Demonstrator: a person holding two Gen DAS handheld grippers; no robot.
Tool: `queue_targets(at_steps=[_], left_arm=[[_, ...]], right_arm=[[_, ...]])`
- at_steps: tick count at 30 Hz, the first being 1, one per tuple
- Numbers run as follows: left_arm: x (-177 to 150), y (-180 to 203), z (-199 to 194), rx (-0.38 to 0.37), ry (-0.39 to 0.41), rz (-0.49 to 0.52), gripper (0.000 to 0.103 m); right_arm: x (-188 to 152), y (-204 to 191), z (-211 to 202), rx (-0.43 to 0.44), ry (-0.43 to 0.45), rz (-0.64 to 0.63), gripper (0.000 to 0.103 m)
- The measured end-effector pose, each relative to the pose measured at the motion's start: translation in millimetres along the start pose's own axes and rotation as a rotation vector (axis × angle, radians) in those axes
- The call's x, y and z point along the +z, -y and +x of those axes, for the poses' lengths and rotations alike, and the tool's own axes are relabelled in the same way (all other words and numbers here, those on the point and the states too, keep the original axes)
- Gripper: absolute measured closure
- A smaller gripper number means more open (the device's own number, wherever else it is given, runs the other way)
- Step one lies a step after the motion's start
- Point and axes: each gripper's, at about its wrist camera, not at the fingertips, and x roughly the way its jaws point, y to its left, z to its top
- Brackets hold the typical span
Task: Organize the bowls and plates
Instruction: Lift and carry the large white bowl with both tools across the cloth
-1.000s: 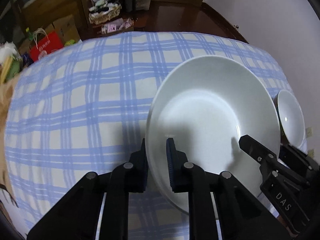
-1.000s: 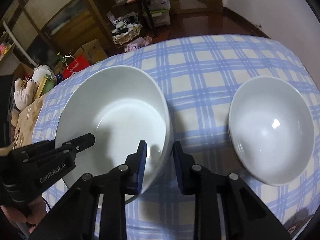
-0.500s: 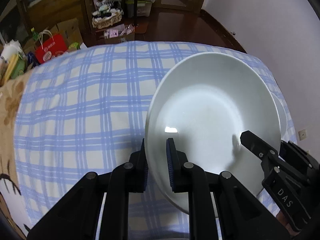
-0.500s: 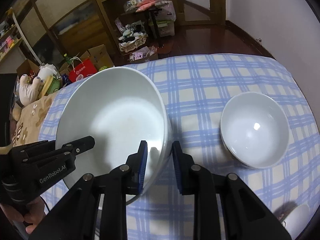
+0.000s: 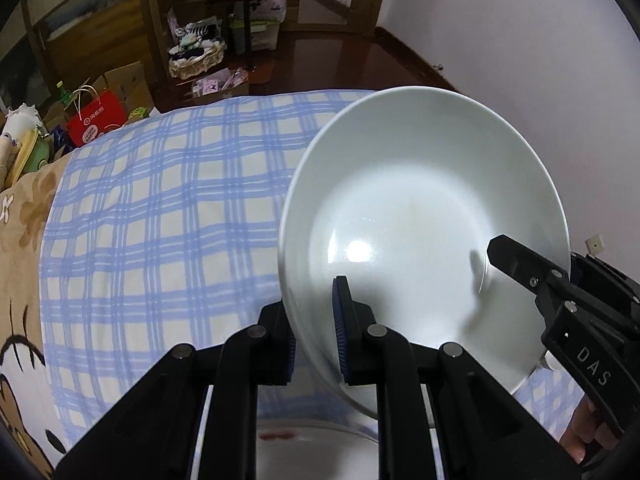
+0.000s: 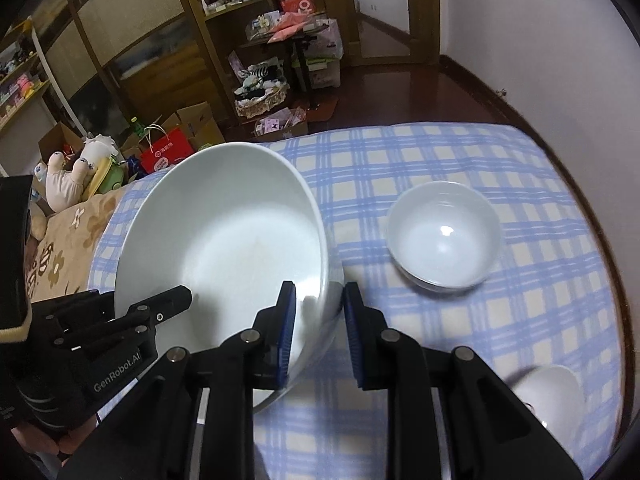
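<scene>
Blue-and-white checked cloth [image 6: 460, 340] covers the surface. At its left edge lies a tan fabric with a brown flower print [image 6: 60, 248]. Beyond the surface: dark wood floor [image 6: 400, 96], a red paper bag with white handles [image 6: 164, 154], open cardboard boxes [image 6: 196, 124], a white plush toy [image 6: 68, 180], a wicker basket of striped cloth items [image 6: 262, 96], tall wooden shelving [image 6: 192, 40]. White wall [image 6: 540, 40] at right.

The room is dim, lit from overhead: a bright glare spot sits on the big white plate [image 5: 420, 216] and another in the small bowl [image 6: 443, 234]. Finger shadows fall across the plate. Fisheye bending curves the checked cloth [image 6: 440, 152]; corners go black, and the lower right edge blurs.
</scene>
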Motion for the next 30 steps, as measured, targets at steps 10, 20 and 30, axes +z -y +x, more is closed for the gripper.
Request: queue_targets(at_steps=[10, 20, 30], left_arm=[[-32, 37, -36, -0.04, 0.039, 0.029, 0.087], [-73, 71, -62, -0.085, 0.056, 0.078, 0.087], [-108, 98, -72, -0.09, 0.046, 0.121, 0.087]], right_arm=[[-38, 26, -53, -0.022, 0.023, 0.017, 0.078], [-81, 42, -103, -0.065, 0.045, 0.033, 0.078], [-119, 60, -131, -0.076, 0.066, 0.08, 0.077]])
